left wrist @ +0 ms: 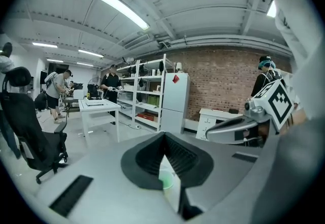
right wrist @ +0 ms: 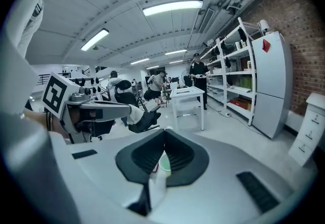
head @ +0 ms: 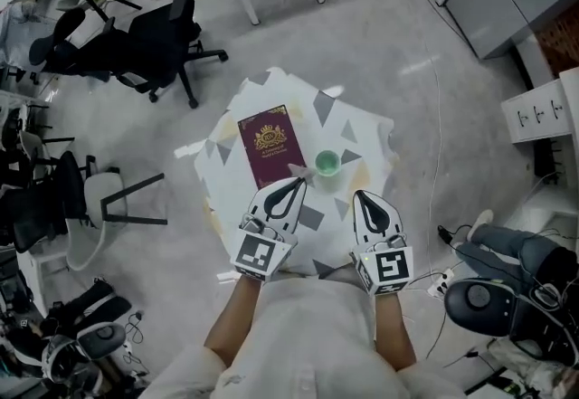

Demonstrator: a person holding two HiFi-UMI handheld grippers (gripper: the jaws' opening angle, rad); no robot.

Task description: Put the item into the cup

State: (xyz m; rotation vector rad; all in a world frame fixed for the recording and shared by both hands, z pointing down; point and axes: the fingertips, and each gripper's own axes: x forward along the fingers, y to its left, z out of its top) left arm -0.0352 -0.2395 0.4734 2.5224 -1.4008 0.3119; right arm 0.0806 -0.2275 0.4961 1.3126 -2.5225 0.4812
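Two hand-held grippers are low over the near edge of the surface (head: 362,130). The left hand-held gripper (head: 298,182) and the right hand-held gripper (head: 360,196) are side by side with a free strip of cloth between them. Each one's own view shows its jaws closed tip to tip, with nothing seen gripped.

The green cup (head: 327,163) stands upright just ahead of both, between their two lines. A small pale item (head: 299,172) lies right at the tip of the left hand-held gripper, beside the cup. I cannot tell whether the tip touches it. A maroon book (head: 271,146) lies flat ahead of the left hand-held gripper, near the cup but apart from it.

The surface is small, and its cloth edges are close on every side. Grey floor (head: 380,35) is around it, with an office chair (head: 154,44) well to the left.

Only the gripper views show the room at eye level, with a brick wall (left wrist: 223,81) and shelves (left wrist: 147,91). In them the cup is only a green spot in the gap under the closed tips.
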